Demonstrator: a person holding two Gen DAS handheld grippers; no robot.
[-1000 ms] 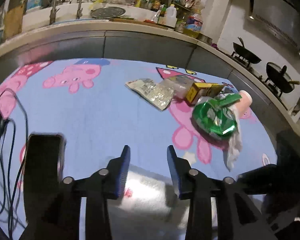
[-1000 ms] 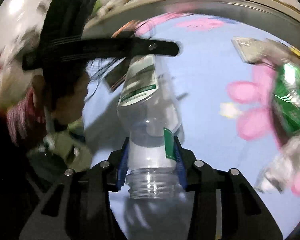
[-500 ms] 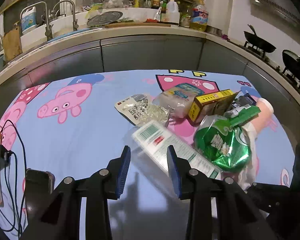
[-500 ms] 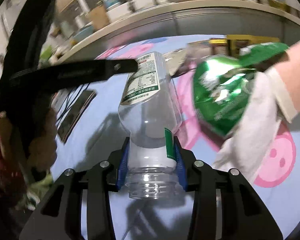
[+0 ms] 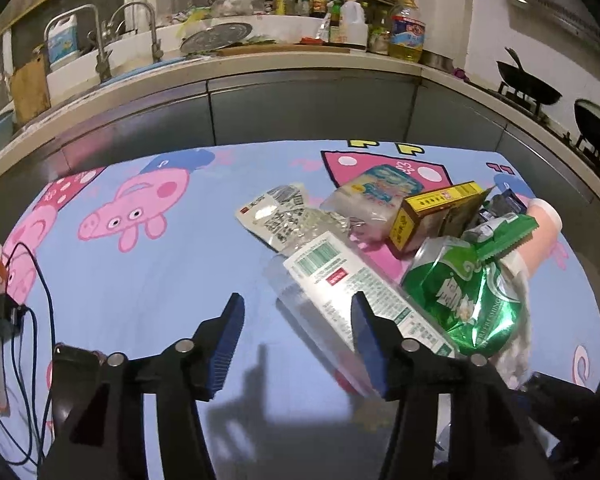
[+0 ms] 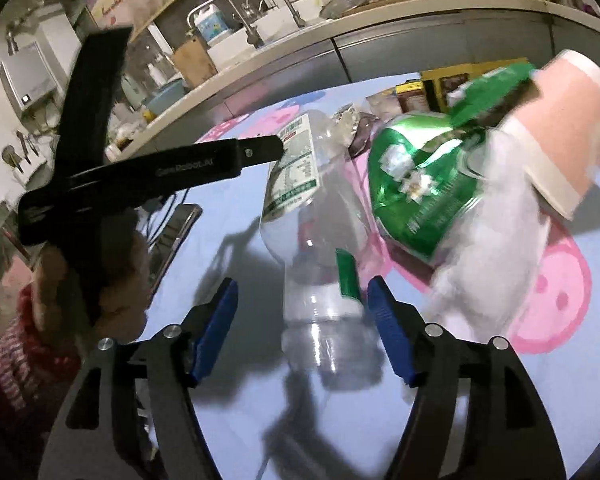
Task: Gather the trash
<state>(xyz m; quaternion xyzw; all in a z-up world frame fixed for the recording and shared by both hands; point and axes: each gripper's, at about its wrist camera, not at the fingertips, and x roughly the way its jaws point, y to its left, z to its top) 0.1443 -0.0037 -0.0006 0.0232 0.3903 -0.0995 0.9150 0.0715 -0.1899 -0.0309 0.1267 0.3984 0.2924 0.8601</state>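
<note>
While both claws gape | right claw (image 6: pixel 302 330) straddles clear plastic bottle (image 6: pixel 316 248), ungripped | left claw (image 5: pixel 296 346) released

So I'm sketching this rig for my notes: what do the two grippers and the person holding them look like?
Both the left gripper and the right gripper have black angular linkage arms with silver pivot bolts and blue ribbed pads on the fingers. In the right wrist view, the left gripper's black body carries pale lettering, too blurred to read surely. The bare hand holding it emerges from a red and white striped sleeve.
</note>
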